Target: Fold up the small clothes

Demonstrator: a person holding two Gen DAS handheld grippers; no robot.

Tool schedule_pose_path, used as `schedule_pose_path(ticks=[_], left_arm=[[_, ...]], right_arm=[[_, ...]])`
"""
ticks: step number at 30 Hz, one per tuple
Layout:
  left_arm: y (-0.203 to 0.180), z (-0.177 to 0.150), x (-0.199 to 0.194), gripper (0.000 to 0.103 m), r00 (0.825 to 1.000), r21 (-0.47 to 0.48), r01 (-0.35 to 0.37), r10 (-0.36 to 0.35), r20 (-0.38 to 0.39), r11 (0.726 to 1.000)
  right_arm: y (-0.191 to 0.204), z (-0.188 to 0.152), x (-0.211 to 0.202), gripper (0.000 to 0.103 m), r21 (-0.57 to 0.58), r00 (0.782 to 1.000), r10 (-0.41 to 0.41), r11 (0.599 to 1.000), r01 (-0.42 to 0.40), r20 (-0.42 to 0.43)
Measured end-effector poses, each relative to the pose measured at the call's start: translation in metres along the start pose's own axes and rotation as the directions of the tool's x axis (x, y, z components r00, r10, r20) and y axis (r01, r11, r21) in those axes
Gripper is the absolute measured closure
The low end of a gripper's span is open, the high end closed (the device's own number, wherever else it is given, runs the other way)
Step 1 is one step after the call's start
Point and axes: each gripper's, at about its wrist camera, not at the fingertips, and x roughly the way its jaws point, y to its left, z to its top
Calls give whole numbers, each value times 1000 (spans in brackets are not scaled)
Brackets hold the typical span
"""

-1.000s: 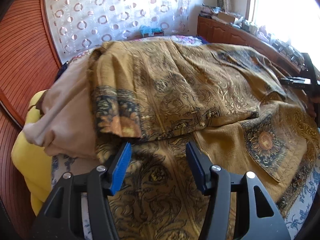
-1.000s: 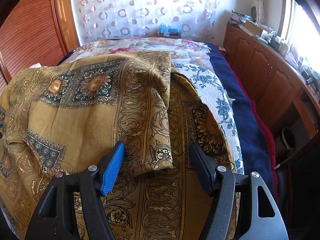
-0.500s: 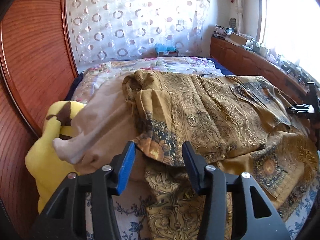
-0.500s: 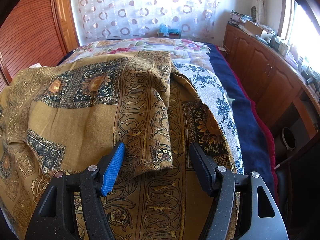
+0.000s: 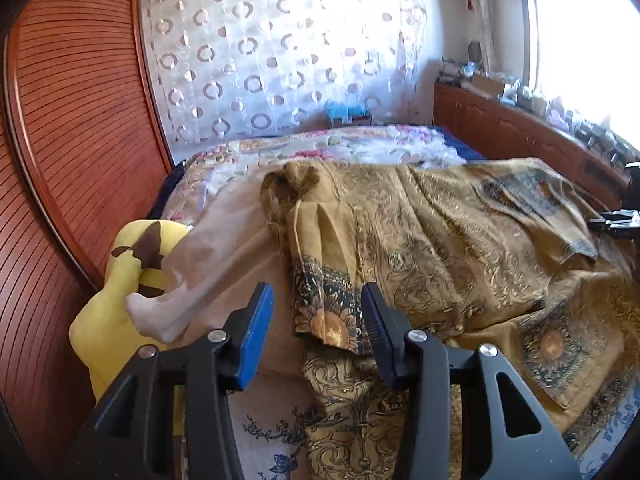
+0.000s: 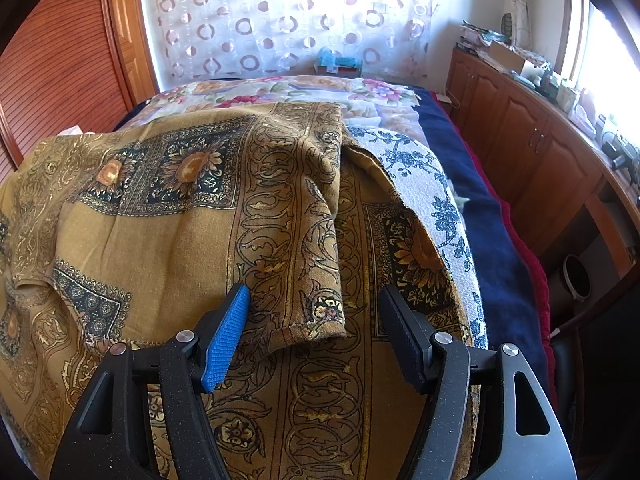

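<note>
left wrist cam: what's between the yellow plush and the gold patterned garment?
A beige garment lies between the yellow plush and the gold patterned garment, touching both. Seen in the left wrist view.

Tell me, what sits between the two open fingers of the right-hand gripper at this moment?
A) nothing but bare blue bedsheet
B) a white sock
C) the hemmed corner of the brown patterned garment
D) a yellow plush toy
C: in the right wrist view, the hemmed corner of the brown patterned garment lies between the spread fingers of the right gripper, which is open and not clamped on it.
</note>
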Motion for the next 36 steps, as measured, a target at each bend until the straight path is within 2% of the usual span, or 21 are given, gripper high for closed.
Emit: schedule_pose_path(ticks=[7,10,15,17,18,19,21,23,24,25,27,30,33,36], left_arm=[[-6,-2,18,68,999,34,-7,9,-53,999],[-7,-3,23,79,998,47,-12,15,-65,999],[-6,-5,27,83,996,64,-33,38,-78,997],[-7,-6,27,91,996,69,-39,44,-81,997],[-7,-6,27,99,996,75,-43,49,-77,996],[-7,-6,26,101,996,78,-42,47,-70,996],[-9,-6,22,102,997,83,-39,44,-59,996],[-10,-4,15,103,999,76,-31,34,-37,997],[-11,-3,10,103,999,69,-19,21,-25,997],[-12,-1,5,103,1000,64,-3,3,-12,998],[-14,3,-4,103,1000,61,25,-25,7,998],[-17,12,-22,103,997,56,56,-59,41,997],[-15,20,-42,103,992,38,97,-100,77,995],[-13,25,-65,103,984,32,129,-132,116,991]], right_arm=[[1,0,0,34,0,1000,0,1000,0,0],[1,0,0,34,0,1000,-1,1000,1,0],[1,0,0,35,0,1000,0,1000,0,0],[1,0,0,35,0,1000,0,1000,0,0],[1,0,0,35,0,1000,0,1000,0,0],[1,0,0,36,0,1000,1,1000,-1,0],[2,-1,-1,45,-7,1000,12,1000,-12,5],[2,-1,-5,73,-16,1000,19,1000,-18,17],[1,-2,-7,81,-18,999,30,999,-29,22],[0,-2,-8,96,-18,999,41,999,-40,26],[-1,-2,-11,99,-22,997,66,998,-65,29],[1,1,-23,100,-31,995,69,997,-67,76],[1,9,-49,100,-38,987,100,995,-96,130],[4,15,-84,100,-80,978,104,993,-91,181]])
